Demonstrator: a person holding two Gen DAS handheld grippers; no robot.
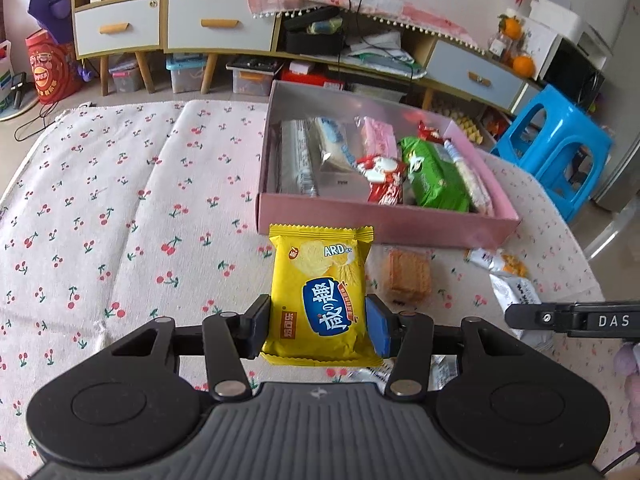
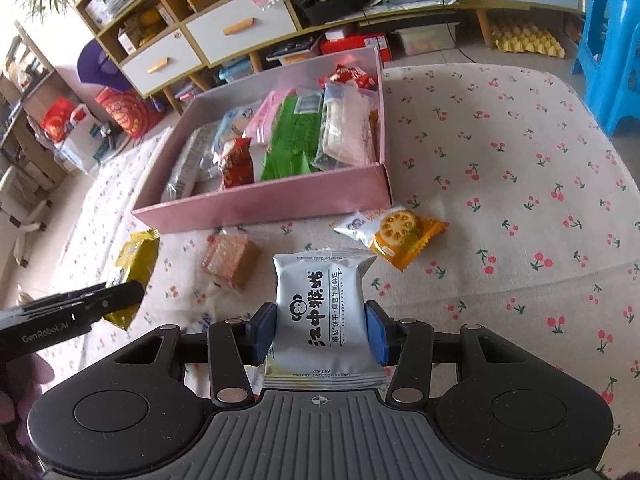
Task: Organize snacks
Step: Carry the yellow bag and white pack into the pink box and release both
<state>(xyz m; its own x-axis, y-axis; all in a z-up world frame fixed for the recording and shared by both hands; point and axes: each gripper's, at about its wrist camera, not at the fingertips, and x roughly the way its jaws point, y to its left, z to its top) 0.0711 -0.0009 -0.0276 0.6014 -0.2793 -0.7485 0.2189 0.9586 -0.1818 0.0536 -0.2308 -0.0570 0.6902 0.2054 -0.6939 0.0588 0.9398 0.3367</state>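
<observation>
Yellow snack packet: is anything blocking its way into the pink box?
Nothing visible does. The yellow snack packet is held above the tablecloth, and the pink box ahead is open on top.

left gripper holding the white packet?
No, the left gripper clamps the yellow snack packet; the white packet sits in the right gripper.

Both cameras sit just behind their own claws, looking forward and steeply down along the fingers at the cherry-print tablecloth (image 1: 120,200). The left-claw view faces the pink box (image 1: 380,224) ahead and slightly right, cabinets beyond. The right-claw view sees the same pink box (image 2: 260,204) ahead and left. Both share the box, the clear-wrapped biscuit pack (image 1: 406,276) (image 2: 230,262), and each other's claw at the frame edge.
</observation>
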